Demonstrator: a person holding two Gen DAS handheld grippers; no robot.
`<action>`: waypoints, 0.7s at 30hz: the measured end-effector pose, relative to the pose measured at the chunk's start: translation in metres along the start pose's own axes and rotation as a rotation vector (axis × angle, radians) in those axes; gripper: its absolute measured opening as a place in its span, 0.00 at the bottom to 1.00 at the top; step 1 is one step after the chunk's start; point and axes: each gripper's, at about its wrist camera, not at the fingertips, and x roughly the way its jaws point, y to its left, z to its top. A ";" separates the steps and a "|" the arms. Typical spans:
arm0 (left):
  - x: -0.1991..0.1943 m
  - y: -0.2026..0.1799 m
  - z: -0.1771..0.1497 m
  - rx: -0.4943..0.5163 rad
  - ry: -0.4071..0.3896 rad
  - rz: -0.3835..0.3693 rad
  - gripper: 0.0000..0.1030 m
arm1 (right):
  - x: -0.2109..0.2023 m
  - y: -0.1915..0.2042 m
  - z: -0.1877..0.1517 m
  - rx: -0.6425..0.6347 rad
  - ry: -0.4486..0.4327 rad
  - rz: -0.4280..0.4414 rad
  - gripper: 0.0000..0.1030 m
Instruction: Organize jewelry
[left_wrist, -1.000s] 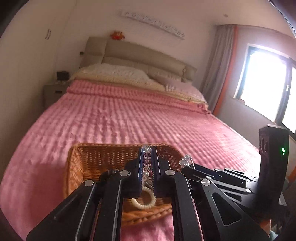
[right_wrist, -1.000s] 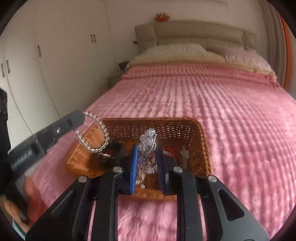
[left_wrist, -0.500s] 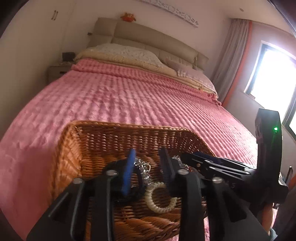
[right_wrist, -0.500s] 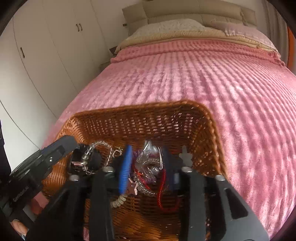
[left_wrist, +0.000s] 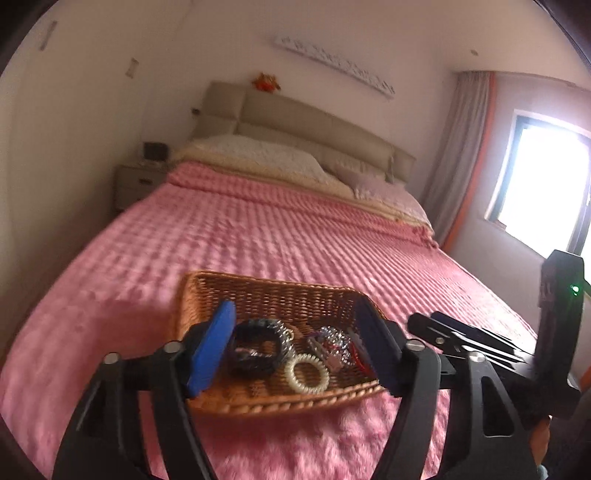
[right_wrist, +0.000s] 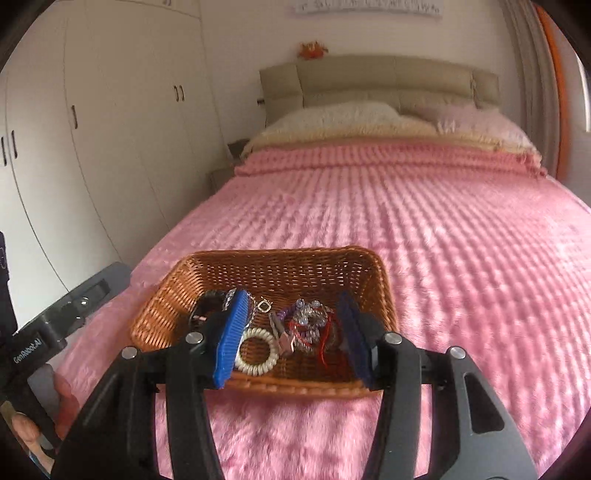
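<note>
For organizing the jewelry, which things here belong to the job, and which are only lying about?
Belong to the job:
- wicker basket
- white coil bracelet
- dark bangle
- tangle of beaded chains and red cord

Only lying about:
- pink bedspread
- pillows
- orange plush toy
- nightstand
- wardrobe

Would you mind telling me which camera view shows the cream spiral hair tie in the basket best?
The left wrist view: the cream spiral hair tie lies whole and unobstructed on the basket floor. In the right wrist view, the hair tie is partly hidden behind a blue finger pad.
</note>
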 end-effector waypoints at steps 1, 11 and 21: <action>-0.005 0.001 -0.002 0.003 -0.004 0.003 0.65 | -0.008 0.002 -0.004 -0.008 -0.012 -0.006 0.46; -0.072 -0.019 -0.061 0.131 -0.112 0.217 0.88 | -0.066 0.016 -0.067 -0.060 -0.116 -0.052 0.58; -0.092 -0.022 -0.100 0.171 -0.170 0.337 0.91 | -0.072 0.021 -0.113 -0.052 -0.142 -0.050 0.63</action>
